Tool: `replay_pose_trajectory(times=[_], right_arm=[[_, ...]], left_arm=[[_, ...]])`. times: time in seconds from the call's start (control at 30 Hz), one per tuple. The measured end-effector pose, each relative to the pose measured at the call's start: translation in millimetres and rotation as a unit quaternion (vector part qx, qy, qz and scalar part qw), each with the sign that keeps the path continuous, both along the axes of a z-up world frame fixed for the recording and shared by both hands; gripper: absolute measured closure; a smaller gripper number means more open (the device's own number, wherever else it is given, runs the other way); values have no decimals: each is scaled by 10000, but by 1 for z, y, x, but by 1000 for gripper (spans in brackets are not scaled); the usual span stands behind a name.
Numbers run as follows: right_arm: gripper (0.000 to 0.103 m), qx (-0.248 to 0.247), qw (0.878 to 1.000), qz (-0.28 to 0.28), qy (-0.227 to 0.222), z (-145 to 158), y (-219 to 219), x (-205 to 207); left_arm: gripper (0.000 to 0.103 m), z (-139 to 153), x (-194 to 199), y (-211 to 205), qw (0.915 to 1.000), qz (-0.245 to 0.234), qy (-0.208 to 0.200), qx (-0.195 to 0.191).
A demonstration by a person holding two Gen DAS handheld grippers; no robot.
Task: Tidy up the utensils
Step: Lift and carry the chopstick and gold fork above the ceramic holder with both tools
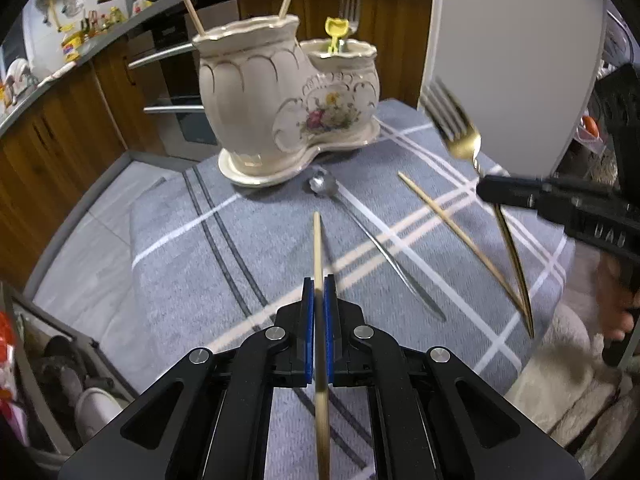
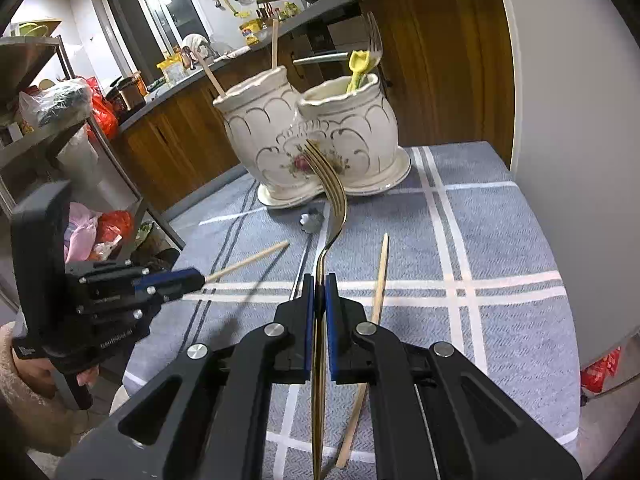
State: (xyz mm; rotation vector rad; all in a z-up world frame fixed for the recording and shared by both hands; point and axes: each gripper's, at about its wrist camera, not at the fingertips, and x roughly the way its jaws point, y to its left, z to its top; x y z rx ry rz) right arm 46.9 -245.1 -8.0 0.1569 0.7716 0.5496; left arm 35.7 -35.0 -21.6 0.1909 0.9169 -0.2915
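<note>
A cream ceramic double-pot utensil holder [image 1: 280, 108] [image 2: 312, 140] stands at the far side of the table. Its taller pot holds two chopsticks [image 1: 188, 4]; the smaller pot holds a silver fork [image 1: 349, 8] and a yellow utensil [image 1: 335, 34]. My left gripper [image 1: 319, 284] [image 2: 196, 276] is shut on a wooden chopstick [image 1: 318, 248] [image 2: 248, 260], held above the cloth. My right gripper [image 2: 319, 280] [image 1: 486, 188] is shut on a gold fork [image 2: 332, 196] [image 1: 460, 128], tines pointing at the holder. A loose chopstick [image 1: 452, 224] [image 2: 378, 280] and a silver spoon [image 1: 360, 216] lie on the cloth.
A blue-grey checked cloth [image 1: 200, 260] covers the table. A white fridge wall [image 1: 520, 60] stands at the right. Wooden cabinets and a dark counter [image 1: 60, 128] run behind. A metal shelf rack with bags [image 2: 60, 120] stands off the left edge.
</note>
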Motion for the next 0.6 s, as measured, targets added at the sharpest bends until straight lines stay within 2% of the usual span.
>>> replay_pose_trajectory(times=[0.17,0.2,0.27,0.3,0.5,0.6], right_arm=[[97,16,10000,-23,-94,5,-2,-1],[97,18,10000,-23,-95,5,-2,-1],[97,17,10000,-26,-85,5,-2,-1],[97,17,10000,-27,-84,6,-2,-1],[97,65,9999,-17,-146,10,-3,-2],[98,140,9995,23,-293,16,-5,-5]], left_arm=[[96,-14,6,2,9993,44,331,180],[92,-15,9,1,9991,40,368,218],[75,-14,11,-1,9991,15,352,230],[75,-14,13,-2,9991,1,355,238],[75,-22,30,-6,9982,-27,483,347],[95,-30,33,-9,9968,-84,605,524]])
